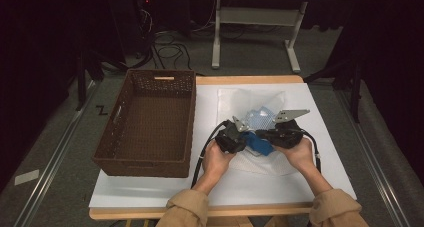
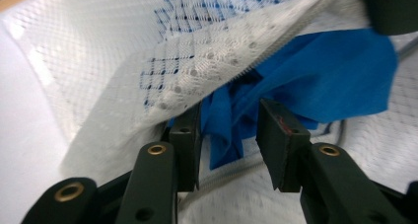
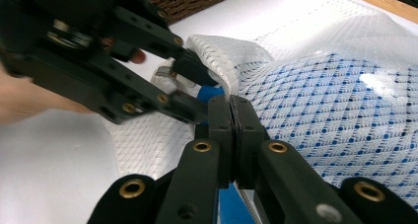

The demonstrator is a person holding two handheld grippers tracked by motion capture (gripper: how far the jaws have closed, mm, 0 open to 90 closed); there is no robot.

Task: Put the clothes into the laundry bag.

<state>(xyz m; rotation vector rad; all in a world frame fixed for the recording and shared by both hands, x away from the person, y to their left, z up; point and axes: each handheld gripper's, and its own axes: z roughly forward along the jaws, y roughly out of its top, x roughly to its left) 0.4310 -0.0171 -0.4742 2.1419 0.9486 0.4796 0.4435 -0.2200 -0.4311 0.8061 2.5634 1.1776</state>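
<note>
right gripper [image 3: 230,110] clamping mesh bag [image 3: 315,86], blue cloth [image 2: 335,71] inside

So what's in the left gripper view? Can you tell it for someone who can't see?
Two black jaws of the left hand-held gripper stand apart around a fold of blue cloth that pokes out from under the raised edge of a white mesh bag. The bag lies on a white table.
</note>
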